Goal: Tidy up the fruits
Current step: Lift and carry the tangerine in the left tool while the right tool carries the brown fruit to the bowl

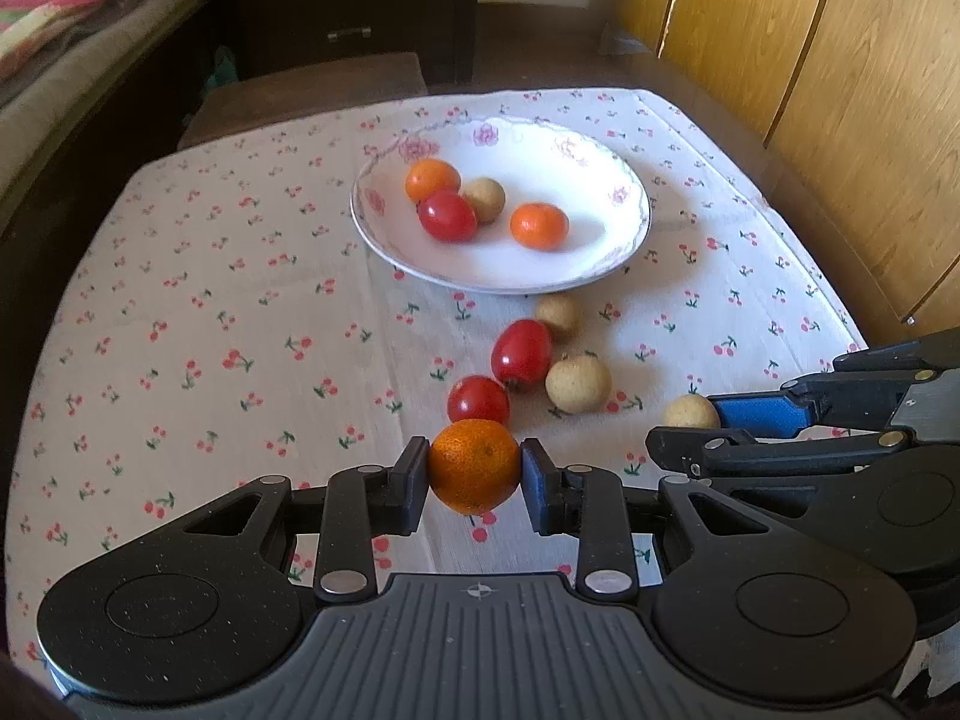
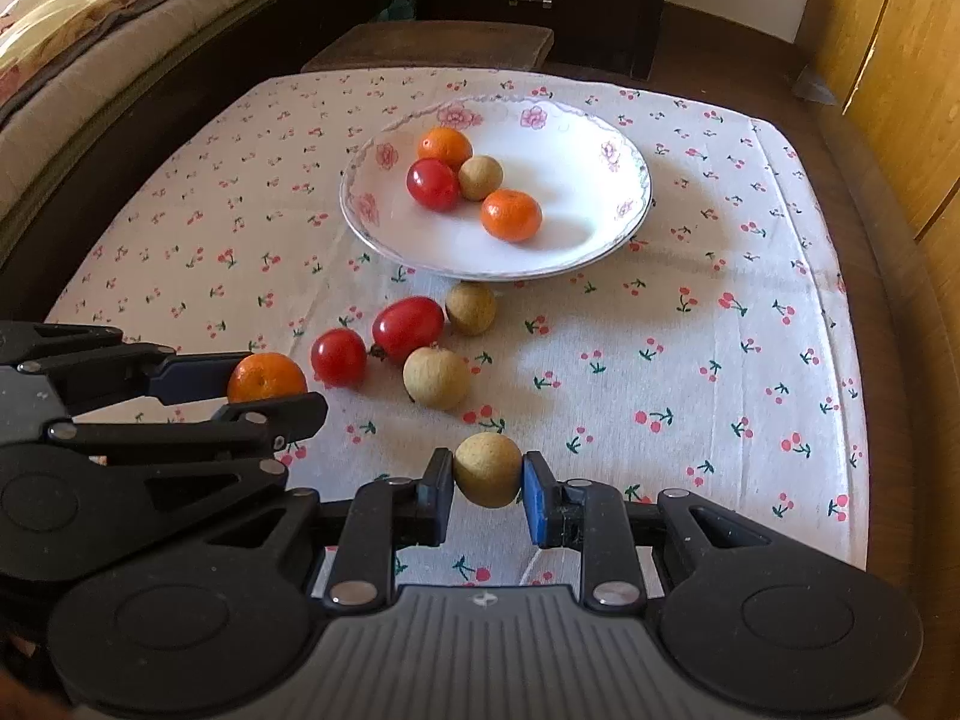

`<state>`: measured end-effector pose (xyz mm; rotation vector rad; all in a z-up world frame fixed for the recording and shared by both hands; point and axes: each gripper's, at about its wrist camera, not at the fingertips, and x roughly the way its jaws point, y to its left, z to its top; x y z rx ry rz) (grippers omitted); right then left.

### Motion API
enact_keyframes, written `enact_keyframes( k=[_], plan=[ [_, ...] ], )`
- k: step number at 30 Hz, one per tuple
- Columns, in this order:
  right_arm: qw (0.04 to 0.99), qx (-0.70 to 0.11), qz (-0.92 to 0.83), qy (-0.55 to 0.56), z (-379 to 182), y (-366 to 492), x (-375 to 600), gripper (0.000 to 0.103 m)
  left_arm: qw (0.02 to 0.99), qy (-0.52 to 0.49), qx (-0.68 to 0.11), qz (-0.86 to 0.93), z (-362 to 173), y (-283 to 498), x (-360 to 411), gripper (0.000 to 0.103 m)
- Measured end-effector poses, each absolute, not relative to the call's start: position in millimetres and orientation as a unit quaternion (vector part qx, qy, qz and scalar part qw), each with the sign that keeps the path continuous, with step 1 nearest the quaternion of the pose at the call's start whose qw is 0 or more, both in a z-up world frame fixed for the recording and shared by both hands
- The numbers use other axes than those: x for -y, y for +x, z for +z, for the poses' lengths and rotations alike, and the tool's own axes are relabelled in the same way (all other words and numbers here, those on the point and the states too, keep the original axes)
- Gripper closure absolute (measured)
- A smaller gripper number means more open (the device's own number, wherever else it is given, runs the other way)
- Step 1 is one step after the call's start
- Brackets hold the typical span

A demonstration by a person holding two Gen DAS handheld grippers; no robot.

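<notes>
We look down along two pairs of black tongs over a table draped in a white cherry-print cloth [image 1: 210, 276]. In the left wrist view, the left gripper [image 1: 474, 471] sits at bottom centre, its pads pinching a small orange [image 1: 474, 465] from either side. At the right edge of that view the right gripper [image 1: 699, 420] reaches in sideways, clamped on a tan longan [image 1: 690, 411].

In the right wrist view, the right gripper fills the bottom centre, its pads pressed against the same longan, and the left gripper with its orange enters from the left edge.

Above centre in both views stands a white floral plate [image 1: 600, 192]. On it lie two oranges [image 1: 539, 225], a red cherry tomato [image 1: 447, 215] and a longan [image 1: 485, 199], the tomato touching the longan and the further orange.

Loose on the cloth, between the plate and the tongs, lie two more cherry tomatoes [image 1: 521, 354] and two longans [image 1: 577, 384], clustered close together just below the plate's near rim.

A dark wooden stool [image 2: 429, 45] stands beyond the table's far edge.
</notes>
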<state>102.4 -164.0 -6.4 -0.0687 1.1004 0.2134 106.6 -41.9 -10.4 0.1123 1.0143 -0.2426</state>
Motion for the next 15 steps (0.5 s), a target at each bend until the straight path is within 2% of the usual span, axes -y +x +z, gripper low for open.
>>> enact_keyframes(
  k=[15],
  plan=[
    [0.858,-0.505,0.091,-0.021,6.1,114.7,171.9,0.076,0.875,0.050,-0.468,-0.117,2.9,121.3,47.6,0.064]
  ],
)
